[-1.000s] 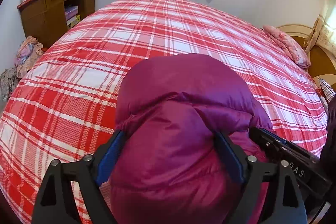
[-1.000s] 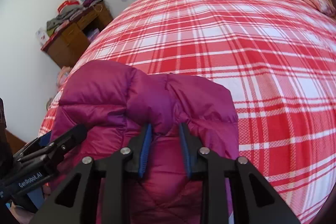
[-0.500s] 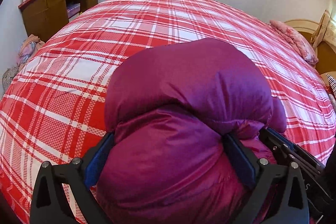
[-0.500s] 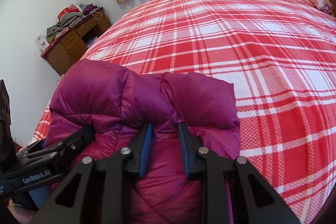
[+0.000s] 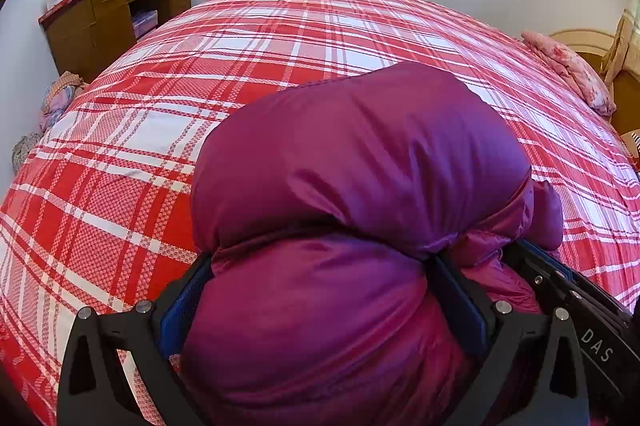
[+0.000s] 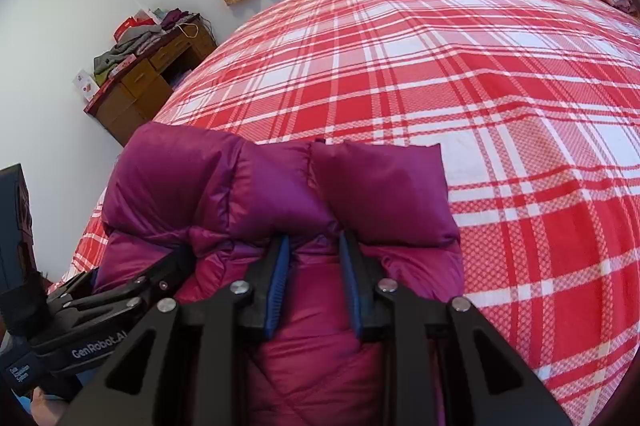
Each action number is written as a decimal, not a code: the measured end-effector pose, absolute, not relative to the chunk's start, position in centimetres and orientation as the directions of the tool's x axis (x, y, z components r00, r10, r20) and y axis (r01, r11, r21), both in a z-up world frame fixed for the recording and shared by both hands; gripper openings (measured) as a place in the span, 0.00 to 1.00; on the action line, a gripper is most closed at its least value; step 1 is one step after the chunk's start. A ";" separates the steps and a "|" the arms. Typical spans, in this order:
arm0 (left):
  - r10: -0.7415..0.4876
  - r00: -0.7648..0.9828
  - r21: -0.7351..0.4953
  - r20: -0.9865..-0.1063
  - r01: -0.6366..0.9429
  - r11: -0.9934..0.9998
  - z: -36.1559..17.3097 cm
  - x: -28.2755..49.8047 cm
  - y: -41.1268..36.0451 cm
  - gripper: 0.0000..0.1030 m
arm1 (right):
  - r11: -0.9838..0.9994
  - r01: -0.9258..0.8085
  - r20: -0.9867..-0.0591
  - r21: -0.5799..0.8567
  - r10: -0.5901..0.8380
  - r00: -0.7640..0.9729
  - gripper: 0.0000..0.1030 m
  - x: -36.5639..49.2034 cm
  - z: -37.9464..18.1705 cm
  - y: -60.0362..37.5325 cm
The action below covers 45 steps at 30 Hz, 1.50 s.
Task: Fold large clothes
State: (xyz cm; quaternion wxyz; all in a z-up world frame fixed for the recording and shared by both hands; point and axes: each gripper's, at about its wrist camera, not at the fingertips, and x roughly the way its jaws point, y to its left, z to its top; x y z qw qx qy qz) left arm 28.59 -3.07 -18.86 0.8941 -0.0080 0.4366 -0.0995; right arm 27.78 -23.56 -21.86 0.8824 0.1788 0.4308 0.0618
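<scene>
Magenta down jacket (image 5: 360,166) bulges between my left gripper's (image 5: 320,290) wide-spread fingers, gripped, while my right gripper (image 6: 314,266) pinches its fold, over the plaid bed (image 6: 500,86).

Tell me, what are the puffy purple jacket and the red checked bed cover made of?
The puffy magenta-purple quilted jacket looks like slick, slightly shiny nylon-type fabric with soft filling, since it bulges and glints. The red-and-white plaid bed cover looks like matte woven cotton, though that is uncertain.
</scene>
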 end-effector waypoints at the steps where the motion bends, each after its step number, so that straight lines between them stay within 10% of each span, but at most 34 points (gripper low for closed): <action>1: -0.183 0.600 -0.097 -0.779 0.172 0.980 -18.9 28.5 -3.1 0.99 | 0.926 0.042 -0.739 0.374 0.270 0.618 0.27 27.7 -21.8 -23.7; 20: -0.239 0.537 -0.120 -0.809 0.248 0.961 -17.8 27.4 -2.5 0.99 | 0.952 -0.019 -0.783 0.305 0.262 0.565 0.34 22.9 -19.4 -24.3; 30: -0.329 0.586 -0.231 -0.740 0.237 0.944 -13.5 22.6 1.6 0.99 | 0.914 -0.171 -0.637 0.369 0.382 0.670 0.36 14.0 -12.2 -24.0; 45: -0.266 0.600 -0.128 -0.754 0.262 0.957 -16.1 20.5 -1.5 0.99 | 0.879 -0.047 -0.741 0.474 0.428 0.517 0.36 13.2 -20.8 -24.8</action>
